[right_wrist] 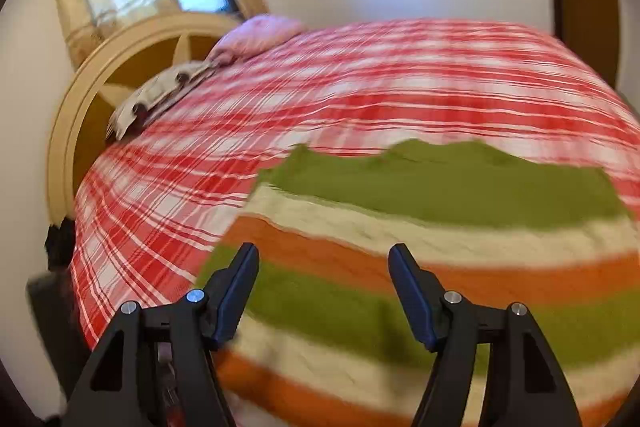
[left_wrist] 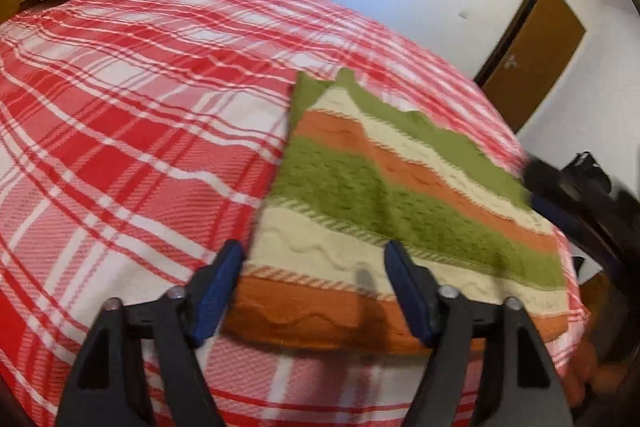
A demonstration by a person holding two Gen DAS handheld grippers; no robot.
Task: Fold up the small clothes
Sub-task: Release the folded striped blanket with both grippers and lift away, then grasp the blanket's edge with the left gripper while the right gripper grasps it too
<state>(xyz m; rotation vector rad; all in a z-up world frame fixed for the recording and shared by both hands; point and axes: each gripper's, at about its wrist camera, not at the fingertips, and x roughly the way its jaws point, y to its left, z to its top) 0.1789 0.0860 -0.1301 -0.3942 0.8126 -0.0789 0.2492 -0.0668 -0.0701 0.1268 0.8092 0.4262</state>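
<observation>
Here the striped knit garment [left_wrist: 384, 187] blurs at its edges, both grippers' fingers [left_wrist: 404, 287] spread, pinching nothing.

We saw striped garment [left_wrist: 400, 195] as thick matt knit, ribbed and fuzzy. Plaid bedspread [left_wrist: 132, 131] was woven cloth, matt, slightly coarse. Left gripper [left_wrist: 314, 263] had matt black plastic arms, dark blue pads, shiny metal screws. Door [left_wrist: 536, 55] looked smooth brown wood.
</observation>
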